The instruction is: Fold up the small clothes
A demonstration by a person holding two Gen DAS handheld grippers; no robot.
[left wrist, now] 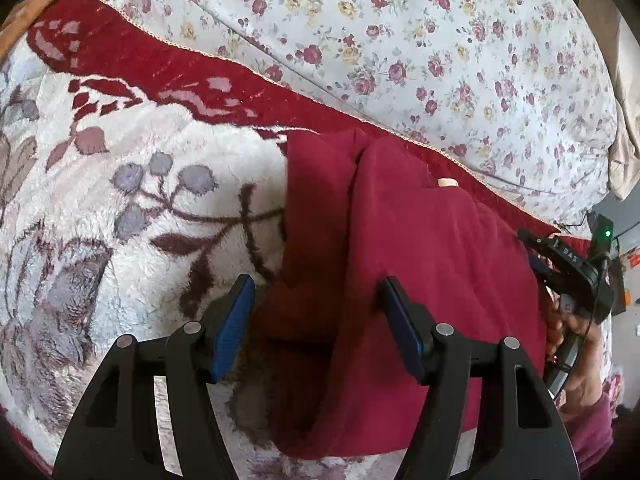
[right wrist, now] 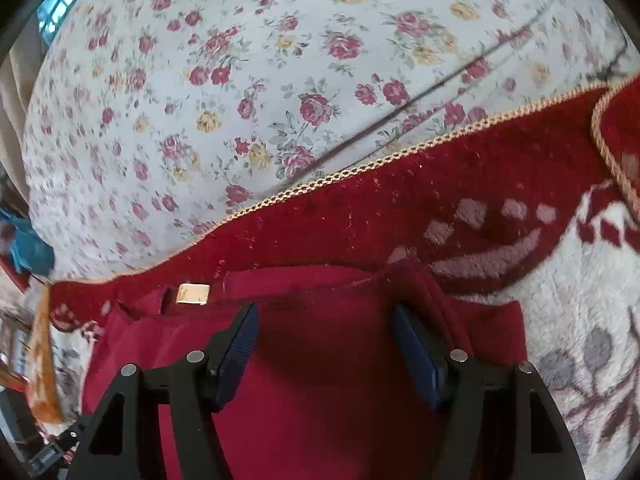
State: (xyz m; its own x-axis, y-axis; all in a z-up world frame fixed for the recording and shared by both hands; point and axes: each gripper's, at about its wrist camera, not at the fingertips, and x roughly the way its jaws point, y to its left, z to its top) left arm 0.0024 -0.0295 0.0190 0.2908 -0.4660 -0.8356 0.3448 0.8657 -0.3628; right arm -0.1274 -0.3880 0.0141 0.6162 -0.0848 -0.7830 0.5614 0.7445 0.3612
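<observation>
A dark red garment (left wrist: pixel 432 264) lies on a fleece blanket (left wrist: pixel 120 208), partly folded, with a lengthwise fold ridge and a beige label (left wrist: pixel 447 182) at its far end. My left gripper (left wrist: pixel 316 292) is open, its fingers straddling the garment's left folded edge just above the cloth. The right gripper's body (left wrist: pixel 576 276) shows at the garment's right edge, held by a hand. In the right wrist view the garment (right wrist: pixel 320 380) fills the lower centre, label (right wrist: pixel 193 293) at its far left. My right gripper (right wrist: pixel 326 328) is open over the garment, holding nothing.
The blanket (right wrist: pixel 580 280) is white with grey-brown leaves and a red border with gold trim. Behind it lies a floral sheet (left wrist: pixel 400 40), also in the right wrist view (right wrist: pixel 240 80). Clutter sits past the bed's edge (right wrist: pixel 32 360).
</observation>
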